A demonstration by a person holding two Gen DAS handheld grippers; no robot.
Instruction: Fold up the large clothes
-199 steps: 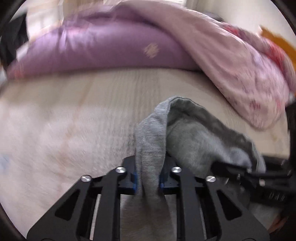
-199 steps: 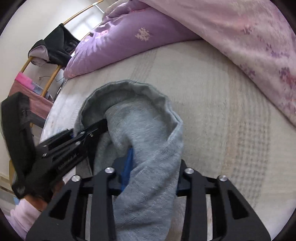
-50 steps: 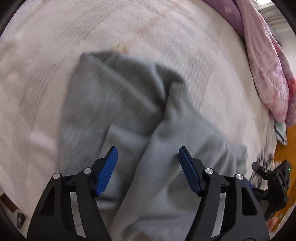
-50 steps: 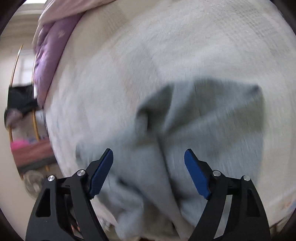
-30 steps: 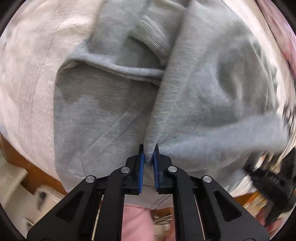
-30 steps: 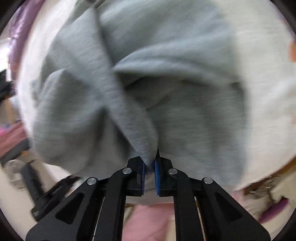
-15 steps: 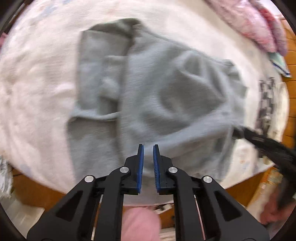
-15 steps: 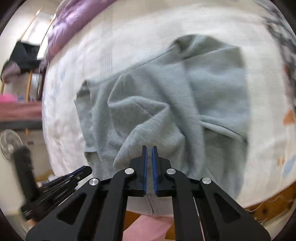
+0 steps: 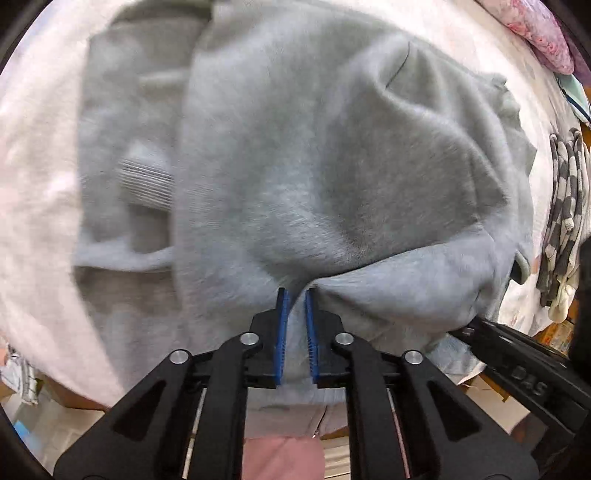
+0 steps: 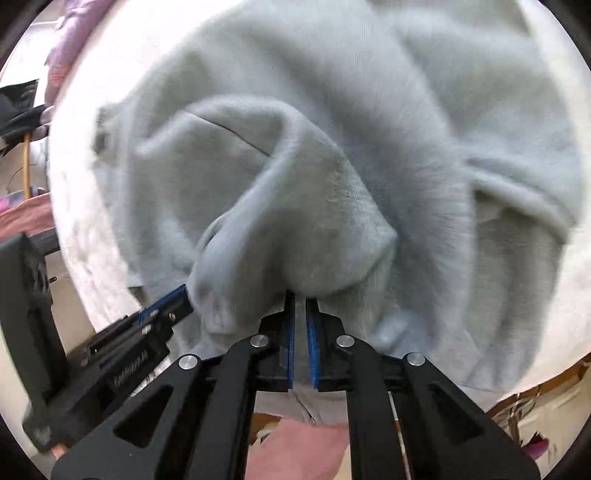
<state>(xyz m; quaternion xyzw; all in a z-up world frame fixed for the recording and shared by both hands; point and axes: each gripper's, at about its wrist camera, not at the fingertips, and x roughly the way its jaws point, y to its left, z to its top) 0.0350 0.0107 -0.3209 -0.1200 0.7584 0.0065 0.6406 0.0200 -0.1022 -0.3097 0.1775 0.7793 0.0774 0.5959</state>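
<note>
A large grey sweatshirt [image 9: 295, 155] lies partly folded on a white bed cover [image 9: 40, 155], its near edge lifted. My left gripper [image 9: 294, 295] is shut on a pinch of this near edge. My right gripper [image 10: 299, 297] is shut on another part of the same edge of the sweatshirt [image 10: 332, 184]. A ribbed cuff [image 9: 146, 182] shows at the left. The right gripper's body shows in the left wrist view [image 9: 524, 373]; the left gripper's body shows in the right wrist view [image 10: 122, 354].
A pink floral quilt [image 9: 535, 33] lies at the far right of the bed. A grey-and-white checked garment [image 9: 565, 206] hangs at the right edge. A purple pillow [image 10: 70, 40] and a dark garment on a rack [image 10: 18, 110] are at the far left.
Both grippers have moved in close to the sweatshirt and now pinch its near edge, which rises off the bed. Half a second ago they were shut and held back above it.
</note>
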